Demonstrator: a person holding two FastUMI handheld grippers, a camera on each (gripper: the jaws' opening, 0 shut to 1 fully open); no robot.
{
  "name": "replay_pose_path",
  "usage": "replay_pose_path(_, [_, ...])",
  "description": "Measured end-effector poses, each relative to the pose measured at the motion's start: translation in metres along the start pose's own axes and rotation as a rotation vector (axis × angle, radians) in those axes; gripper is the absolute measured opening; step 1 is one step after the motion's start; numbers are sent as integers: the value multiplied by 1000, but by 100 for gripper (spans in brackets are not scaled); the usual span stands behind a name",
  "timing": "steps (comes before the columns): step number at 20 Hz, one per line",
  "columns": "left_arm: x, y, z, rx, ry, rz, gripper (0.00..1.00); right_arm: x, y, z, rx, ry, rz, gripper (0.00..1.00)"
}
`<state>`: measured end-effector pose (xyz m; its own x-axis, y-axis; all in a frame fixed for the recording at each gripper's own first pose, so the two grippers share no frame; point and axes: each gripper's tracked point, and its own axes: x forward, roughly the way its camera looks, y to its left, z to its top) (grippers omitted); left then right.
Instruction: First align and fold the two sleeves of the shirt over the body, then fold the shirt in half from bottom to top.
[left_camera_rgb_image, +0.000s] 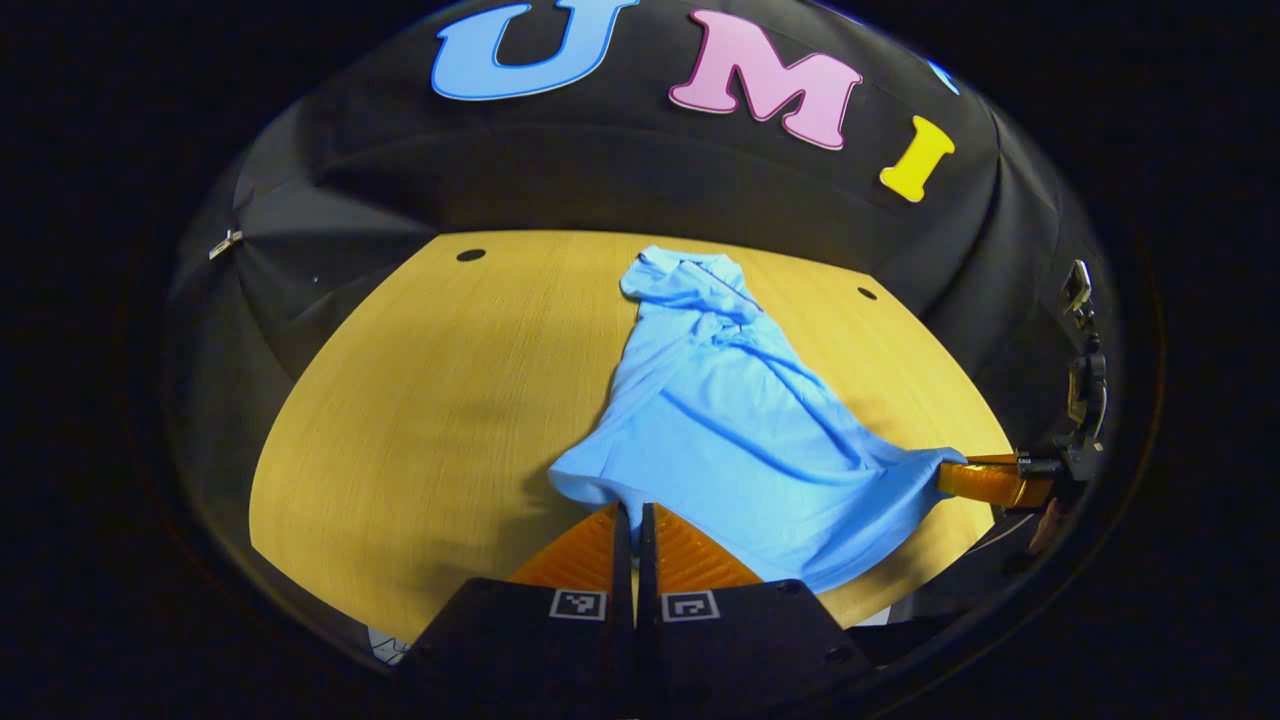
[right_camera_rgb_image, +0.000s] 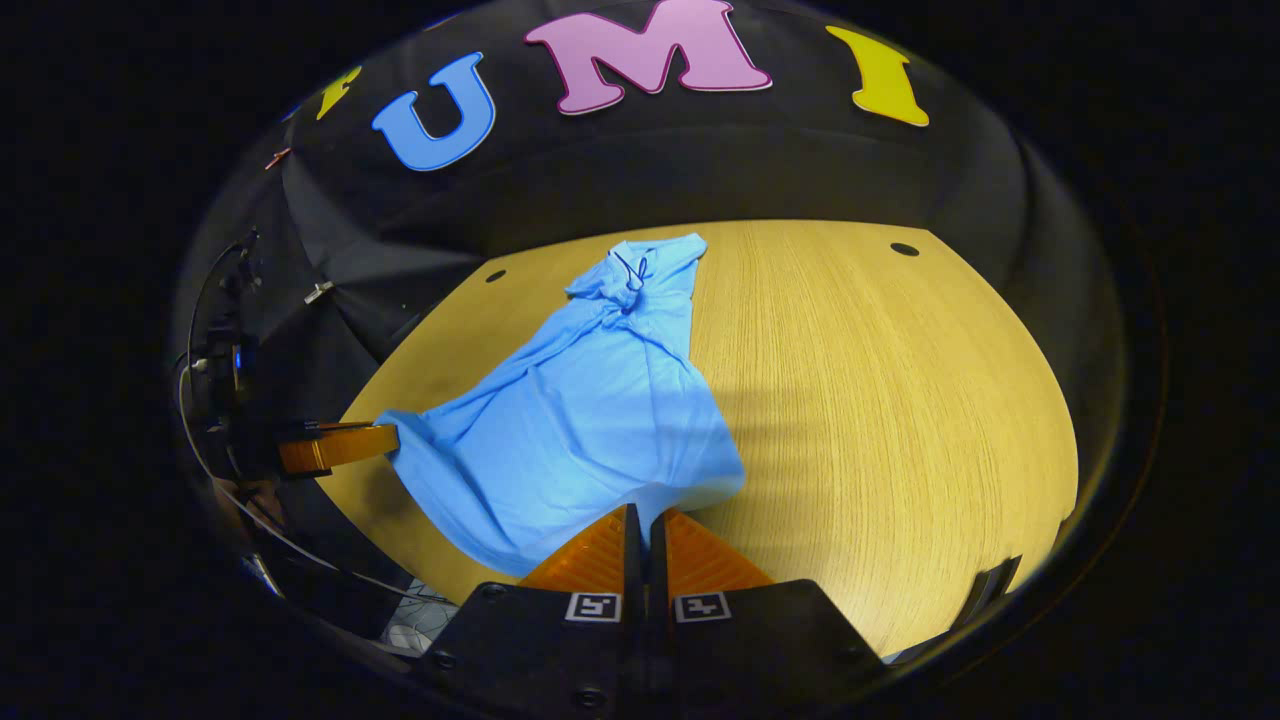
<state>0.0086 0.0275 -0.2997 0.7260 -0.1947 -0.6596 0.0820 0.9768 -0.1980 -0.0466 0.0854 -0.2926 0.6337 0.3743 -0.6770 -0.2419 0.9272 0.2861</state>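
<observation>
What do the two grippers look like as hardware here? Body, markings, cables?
Each view shows its own gripper's black housing at the bottom with two small square black-and-white fiducial tags, one per jaw: left gripper, right gripper. The jaws have ribbed, wedge-shaped inner faces. In the right gripper view, thin dark cables loop around the left unit's black camera mount.

Soft matt cloth shirt (left_camera_rgb_image: 730, 420), seemingly wood-grain table (left_camera_rgb_image: 420, 400)

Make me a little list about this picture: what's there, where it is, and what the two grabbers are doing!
thing: blue shirt
where: lying on a wooden table
shape: rumpled, sleeves bunched at the far end
left gripper: shut on the shirt's near hem corner
right gripper: shut on the other near hem corner
hem: pulled out between the two grippers
behind: black cloth wall
</observation>
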Motion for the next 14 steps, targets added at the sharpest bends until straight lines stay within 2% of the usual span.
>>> replay_pose_path(6, [9, -20, 105, 15, -165, -32, 6, 10, 0, 91, 16, -157, 11, 5])
replay_pose_path(14, [48, -14, 222, 24, -333, -2, 6, 53, -30, 203, 7, -310, -20, 4])
